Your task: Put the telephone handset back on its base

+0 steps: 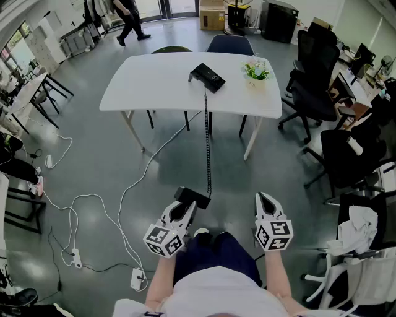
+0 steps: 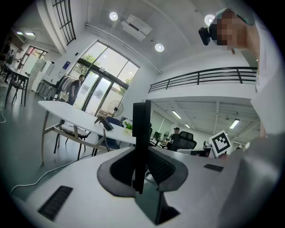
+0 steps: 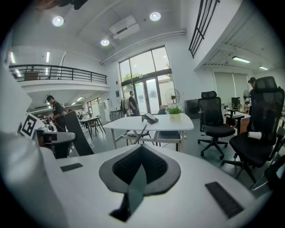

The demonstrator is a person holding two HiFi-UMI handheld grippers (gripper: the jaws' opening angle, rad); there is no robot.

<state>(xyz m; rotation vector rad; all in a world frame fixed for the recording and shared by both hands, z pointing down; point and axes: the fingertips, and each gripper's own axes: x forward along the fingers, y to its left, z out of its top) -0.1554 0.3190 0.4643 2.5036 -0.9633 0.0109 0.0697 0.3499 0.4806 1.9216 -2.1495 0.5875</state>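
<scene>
The black telephone base (image 1: 207,77) sits on the white table (image 1: 154,80), far ahead of me. Its coiled cord (image 1: 207,142) runs off the table edge down to the black handset (image 1: 193,197). My left gripper (image 1: 184,209) is shut on that handset, low and well short of the table. In the left gripper view the handset (image 2: 141,133) stands edge-on between the pads, with the base (image 2: 105,123) far beyond. My right gripper (image 1: 266,199) hangs beside it, shut, with nothing in its jaws. The right gripper view shows the base (image 3: 150,118) and the handset (image 3: 78,133) at the left.
A small potted plant (image 1: 256,72) stands on the table right of the base. Black office chairs (image 1: 312,80) crowd the right side. White cables and a power strip (image 1: 137,278) lie on the floor at the left. A person (image 1: 127,18) walks at the back.
</scene>
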